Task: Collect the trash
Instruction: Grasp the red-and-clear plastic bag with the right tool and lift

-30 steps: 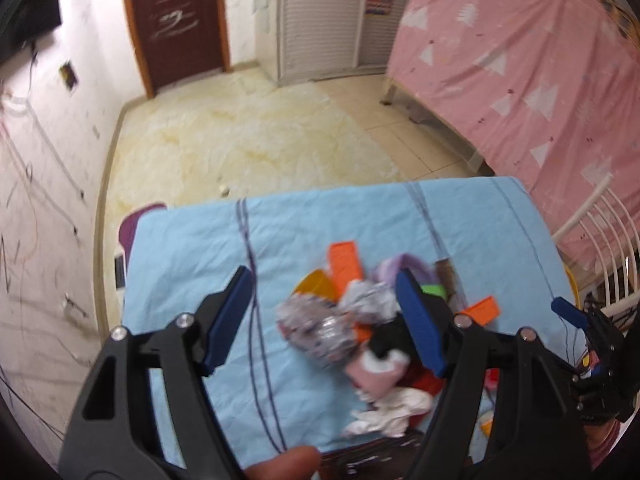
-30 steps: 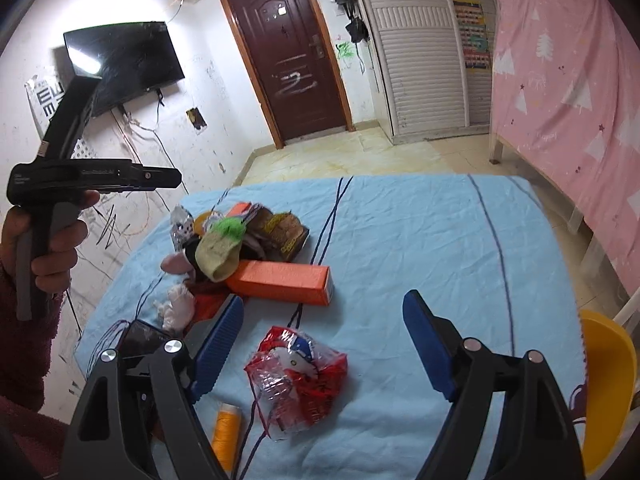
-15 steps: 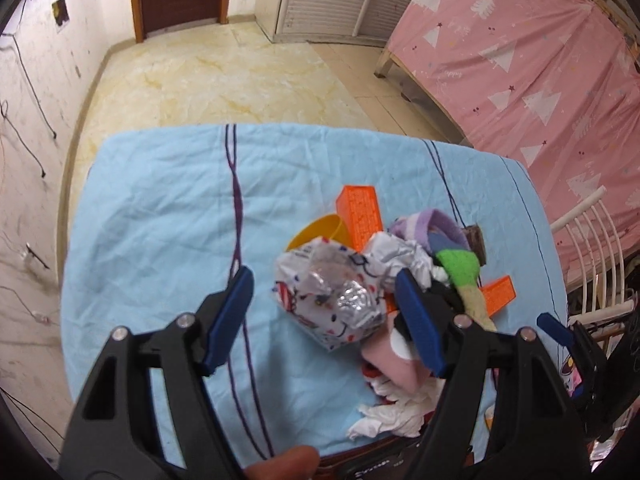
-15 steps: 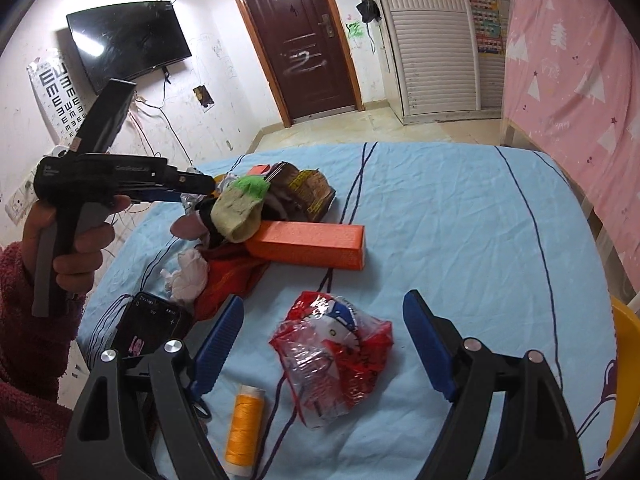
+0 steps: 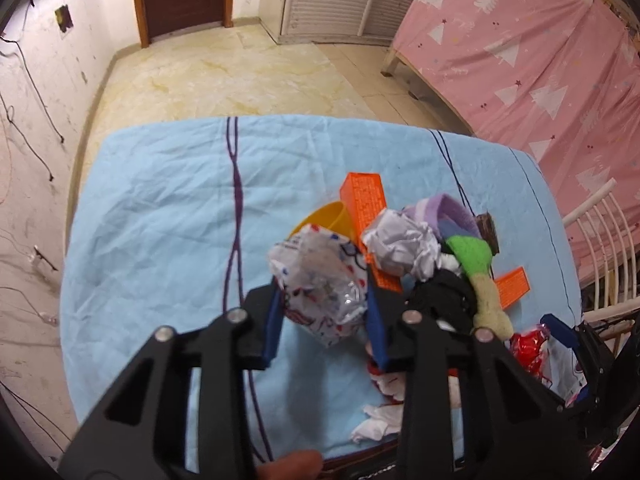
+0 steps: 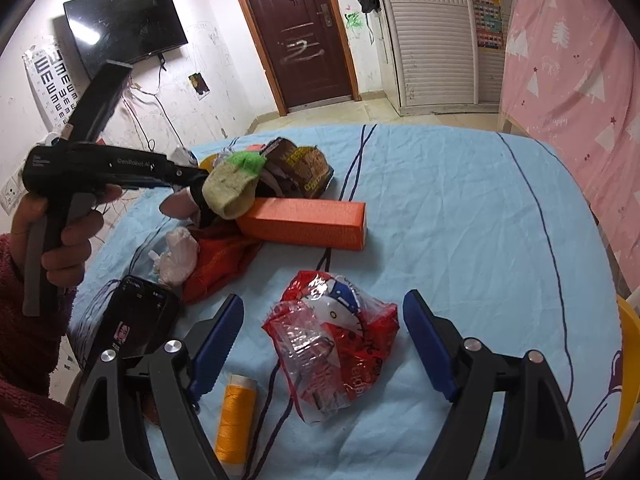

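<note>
A wrinkled pale-blue cloth (image 5: 160, 216) with thin dark purple lines covers the table and fills the middle of both views. In the left wrist view, right of centre, lies a heap of mixed stuff: a balled-up sheet of white paper (image 5: 400, 246), a rigid orange carton (image 5: 364, 200) printed with small text, a soft purple cloth (image 5: 452, 212), a fuzzy green-and-beige sock (image 5: 480, 276) and something black and woolly (image 5: 444, 300).

At the centre of that view sits the crumpled wrapper (image 5: 320, 284), a glossy white film with red and blue print and a clear crinkled patch. The left gripper (image 5: 324, 316) has just been closing, and its blue pads press the wrapper's two sides, so it is clamped between them.

In the right wrist view, lower centre, a second piece of trash, a shiny red-and-clear plastic bag (image 6: 332, 344) with a cartoon print, lies crumpled on the cloth. The right gripper (image 6: 324, 344) stands wide apart around it, its ribbed blue pads clear of the bag on both sides, touching nothing. A spool of orange thread (image 6: 236, 416) lies at lower left, beside a black phone (image 6: 140, 320). A long orange box (image 6: 308, 224) lies above the bag.
</note>
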Demonstrator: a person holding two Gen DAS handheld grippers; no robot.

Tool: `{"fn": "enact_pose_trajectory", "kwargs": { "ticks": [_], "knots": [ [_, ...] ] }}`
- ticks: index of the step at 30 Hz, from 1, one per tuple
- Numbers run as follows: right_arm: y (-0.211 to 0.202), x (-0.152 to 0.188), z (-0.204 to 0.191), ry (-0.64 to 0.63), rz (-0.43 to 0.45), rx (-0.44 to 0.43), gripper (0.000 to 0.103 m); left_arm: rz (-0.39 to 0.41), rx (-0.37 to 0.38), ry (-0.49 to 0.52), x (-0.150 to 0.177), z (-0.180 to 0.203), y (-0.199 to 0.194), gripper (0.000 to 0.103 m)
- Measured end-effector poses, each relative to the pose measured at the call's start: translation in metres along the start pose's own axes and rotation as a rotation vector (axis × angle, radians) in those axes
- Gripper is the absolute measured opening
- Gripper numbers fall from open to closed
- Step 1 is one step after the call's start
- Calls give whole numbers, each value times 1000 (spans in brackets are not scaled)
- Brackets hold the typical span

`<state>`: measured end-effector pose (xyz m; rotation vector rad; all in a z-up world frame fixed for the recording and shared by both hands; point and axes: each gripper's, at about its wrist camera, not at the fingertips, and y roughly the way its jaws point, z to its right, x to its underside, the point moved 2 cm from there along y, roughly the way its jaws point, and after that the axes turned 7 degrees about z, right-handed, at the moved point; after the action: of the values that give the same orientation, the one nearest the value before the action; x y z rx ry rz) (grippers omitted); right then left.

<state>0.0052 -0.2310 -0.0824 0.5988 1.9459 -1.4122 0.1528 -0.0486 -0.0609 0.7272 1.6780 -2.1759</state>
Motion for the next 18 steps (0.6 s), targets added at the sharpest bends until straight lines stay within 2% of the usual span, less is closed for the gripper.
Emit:
{"fn": "enact_pose_trajectory", "kwargs": {
  "ticks": [4,6,7,8,9,18],
  "knots": [
    [5,2,-2,-22,-17,21,73,47,-21,3,-3,0,-17,33],
    [7,2,-1,-20,-16,25,48,71,-33,5,-6,-2,-28,33],
    [7,2,0,-16,-14,22,46,83,-40,6,-8,-1,-33,33],
    [7,3,0,-15,-13,14,36,93,-42,11,-12,1,-38,33],
    [7,3,0,-20,-13,13,34,101,-43,15,-13,3,-42,33],
    [-8,-2,7,2,54,29,32,154,-21,77,-20,39,-68,33]
  ]
}}
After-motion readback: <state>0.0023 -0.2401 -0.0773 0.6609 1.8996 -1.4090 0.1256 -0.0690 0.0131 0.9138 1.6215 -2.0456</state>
